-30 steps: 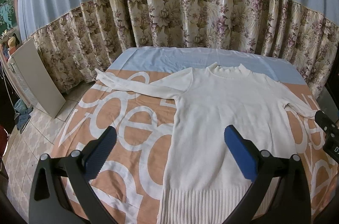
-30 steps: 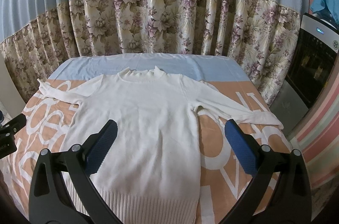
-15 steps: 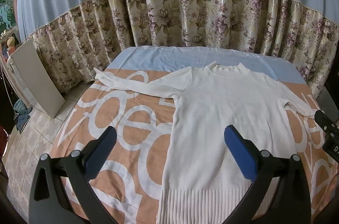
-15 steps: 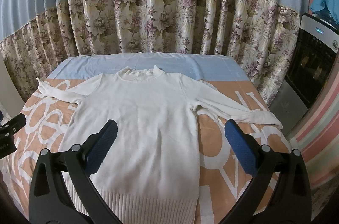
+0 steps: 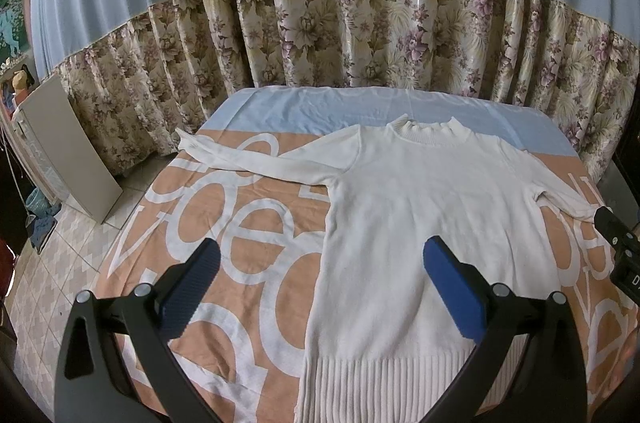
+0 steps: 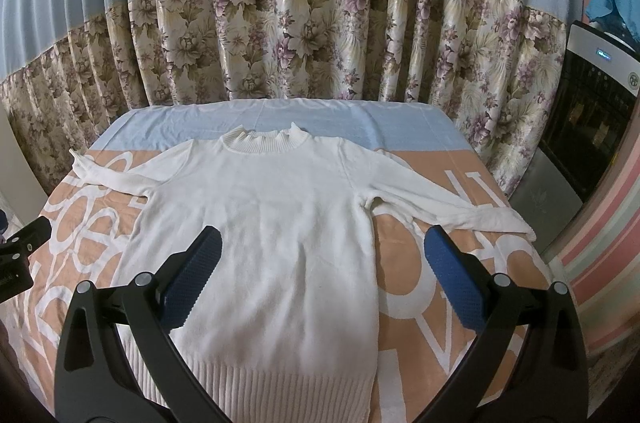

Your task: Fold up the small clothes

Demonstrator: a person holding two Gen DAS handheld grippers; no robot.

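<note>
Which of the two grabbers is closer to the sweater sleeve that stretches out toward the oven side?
The right gripper: that sleeve lies just beyond its right finger. The left gripper hangs over the sweater's other side, with the sleeve far to its right.

In the left wrist view we lose the sweater's hem corners behind the left gripper's black arms, and its right cuff runs behind the other gripper's dark body at the frame edge. From the right wrist view, the right gripper covers the hem's near-left part. The bed's near edge is cut off below. Small clutter at far left is too blurred for us to identify.
</note>
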